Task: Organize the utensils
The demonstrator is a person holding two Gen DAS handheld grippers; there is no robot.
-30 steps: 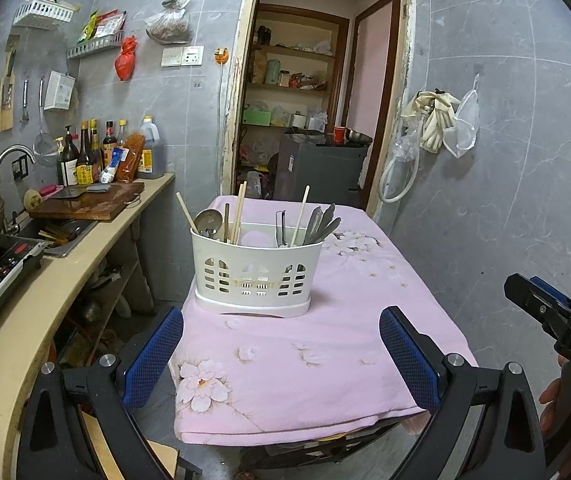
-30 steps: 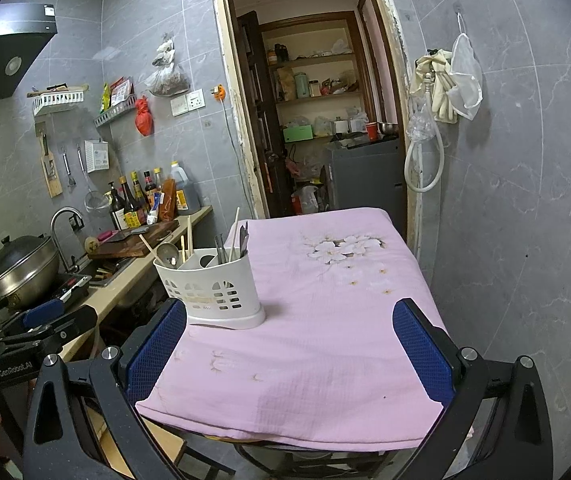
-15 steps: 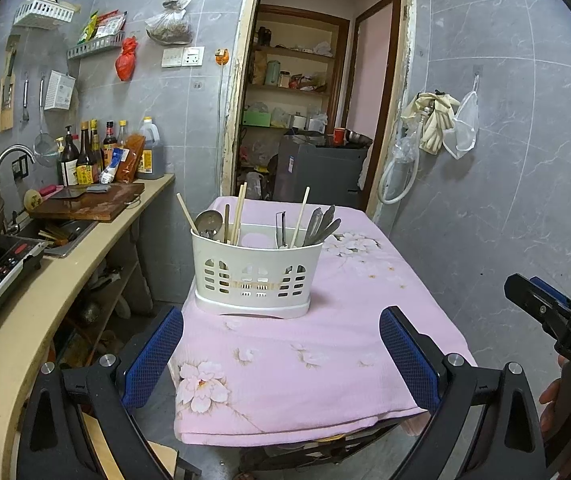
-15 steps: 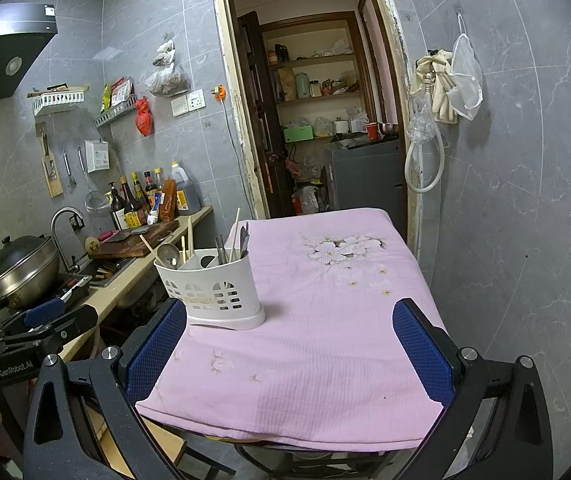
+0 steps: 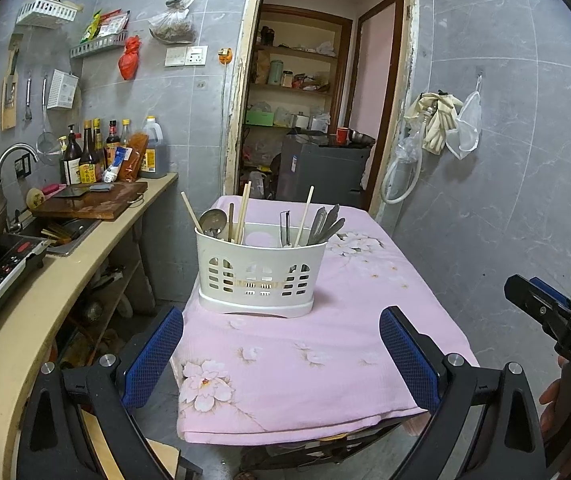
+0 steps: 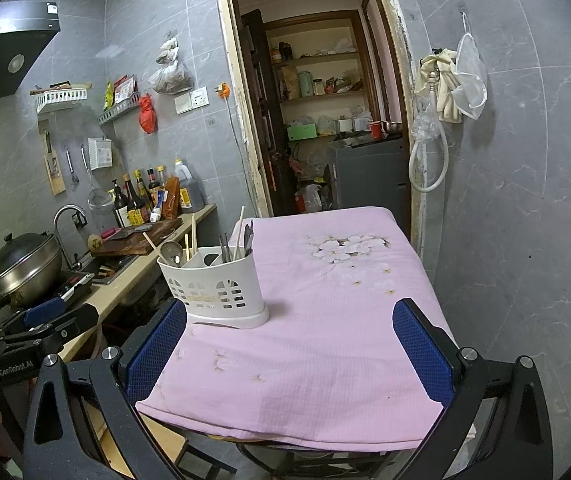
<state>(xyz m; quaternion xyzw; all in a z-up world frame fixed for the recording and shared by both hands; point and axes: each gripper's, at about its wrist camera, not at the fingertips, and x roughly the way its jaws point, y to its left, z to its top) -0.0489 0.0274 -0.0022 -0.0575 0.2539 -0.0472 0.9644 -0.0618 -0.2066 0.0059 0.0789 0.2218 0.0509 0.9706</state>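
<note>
On the pink cloth (image 5: pixel 305 360) the white caddy (image 5: pixel 260 270) stands near the left edge, with chopsticks (image 5: pixel 242 212), a spoon (image 5: pixel 212 220) and metal cutlery (image 5: pixel 327 222) mixed in its compartments. My left gripper (image 5: pixel 281 356) and right gripper (image 6: pixel 289 350) are both wide open and hold nothing, well before the caddy. I think I should take one utensil by its upper end and lift straight, so the light caddy does not tip.
</note>
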